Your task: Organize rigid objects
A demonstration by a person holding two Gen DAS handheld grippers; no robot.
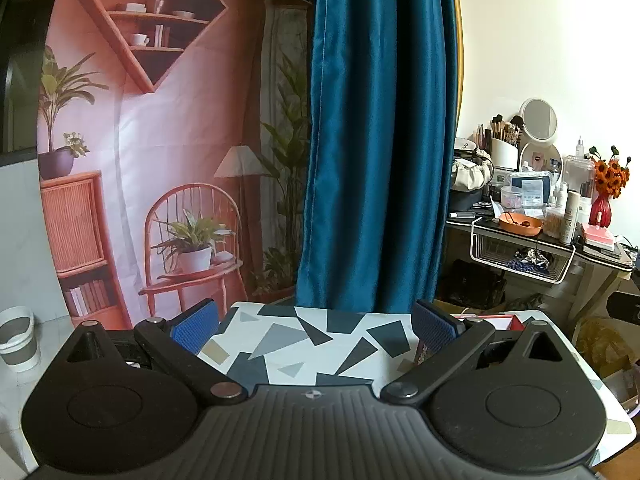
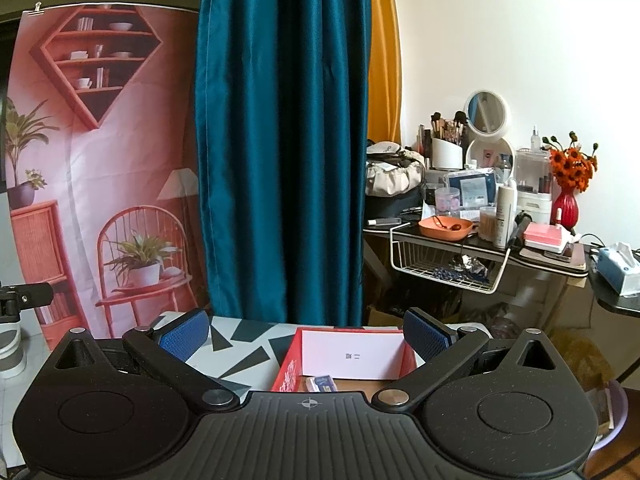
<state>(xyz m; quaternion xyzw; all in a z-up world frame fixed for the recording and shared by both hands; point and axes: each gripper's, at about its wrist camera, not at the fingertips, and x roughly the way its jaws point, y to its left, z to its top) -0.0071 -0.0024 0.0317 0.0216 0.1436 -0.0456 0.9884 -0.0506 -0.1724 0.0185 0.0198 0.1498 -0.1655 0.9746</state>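
A red box (image 2: 294,362) with a white inner wall stands open on the patterned table (image 2: 240,352), straight ahead of my right gripper (image 2: 306,338). A small blue and white packet (image 2: 320,383) lies on the box floor. The right gripper is open and holds nothing. In the left wrist view my left gripper (image 1: 316,326) is open too, over the bare terrazzo-patterned table (image 1: 304,340). The red box's rim (image 1: 496,320) shows just past the right finger, with a patterned object (image 1: 422,354) partly hidden behind that finger.
A teal curtain (image 2: 280,140) hangs behind the table, with a printed pink backdrop (image 2: 100,140) to its left. A cluttered dressing table (image 2: 480,216) with a wire basket stands to the right. A white bucket (image 1: 18,338) sits on the floor at left.
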